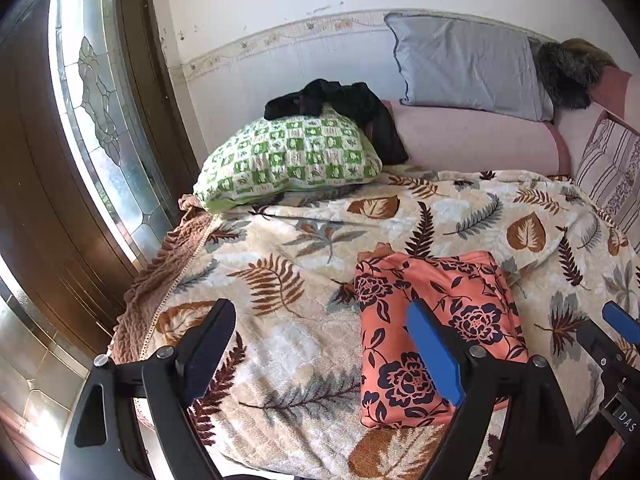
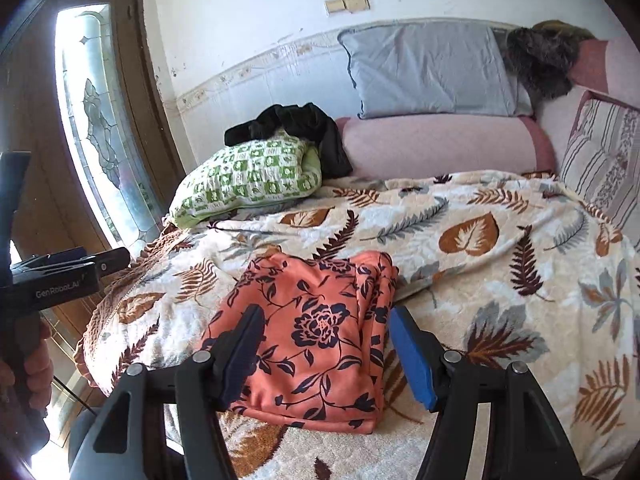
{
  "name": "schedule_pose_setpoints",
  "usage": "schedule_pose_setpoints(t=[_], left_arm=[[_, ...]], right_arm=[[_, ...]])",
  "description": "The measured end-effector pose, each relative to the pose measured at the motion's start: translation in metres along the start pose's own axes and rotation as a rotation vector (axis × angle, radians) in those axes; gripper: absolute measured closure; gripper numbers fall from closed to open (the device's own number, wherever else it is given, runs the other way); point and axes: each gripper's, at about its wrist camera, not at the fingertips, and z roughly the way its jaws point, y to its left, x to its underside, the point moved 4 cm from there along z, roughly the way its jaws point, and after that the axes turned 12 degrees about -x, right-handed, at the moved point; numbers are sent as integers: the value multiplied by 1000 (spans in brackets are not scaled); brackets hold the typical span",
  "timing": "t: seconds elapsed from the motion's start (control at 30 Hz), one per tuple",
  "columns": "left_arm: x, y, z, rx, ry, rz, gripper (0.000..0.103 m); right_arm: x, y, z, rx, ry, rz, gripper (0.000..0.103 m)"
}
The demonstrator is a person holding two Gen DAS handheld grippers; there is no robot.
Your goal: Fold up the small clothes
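A folded orange garment with dark flowers [image 1: 472, 320] [image 2: 316, 320] lies flat on the leaf-patterned blanket [image 1: 280, 240] [image 2: 480, 280] near the bed's front edge. My left gripper [image 1: 320, 312] hangs above the blanket just left of the garment, open, with nothing between its fingers. Its blue finger [image 1: 436, 356] overlaps the garment's left half in this view. My right gripper [image 2: 326, 316] hovers over the garment's near part, open and gripping nothing. The right gripper's blue tip [image 1: 620, 318] shows at the left wrist view's right edge. A hand holds the left gripper [image 2: 80, 264] at the right wrist view's left edge.
A green checked pillow [image 1: 288, 160] with a black garment [image 1: 340, 100] draped over it lies at the back left. Behind are a pink bolster [image 1: 480, 140], a grey pillow [image 1: 468, 64] and a striped cushion [image 1: 612, 172]. A wooden door with patterned glass [image 1: 100, 120] stands left of the bed.
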Motion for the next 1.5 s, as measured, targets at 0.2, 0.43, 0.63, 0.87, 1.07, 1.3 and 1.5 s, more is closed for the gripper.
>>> schedule_pose_setpoints(t=[0.2,0.43,0.63,0.87,1.07,1.3,1.5], left_arm=[[-10,21,-36,-17,-51,-54,12],[-15,29,-66,-21,-112,-68,11],[-18,30,-82,-9,-140,-76,10],[-19,34,-86,-5,-137,-103,10],[-18,36,-83,-30,-136,-104,10],[-19,37,-78,-18,-119,-110,10],[-19,34,-75,-22,-117,-98,10]], right_arm=[[-23,39,-34,90,-52,-109,35],[-43,64,-64,155,-81,-126,35],[-63,75,-82,110,-105,-31,33],[-54,77,-68,41,-38,59,33],[-57,78,-66,-41,-69,135,33],[-52,79,-54,-66,-45,163,31],[-53,81,-50,-61,-45,147,31]])
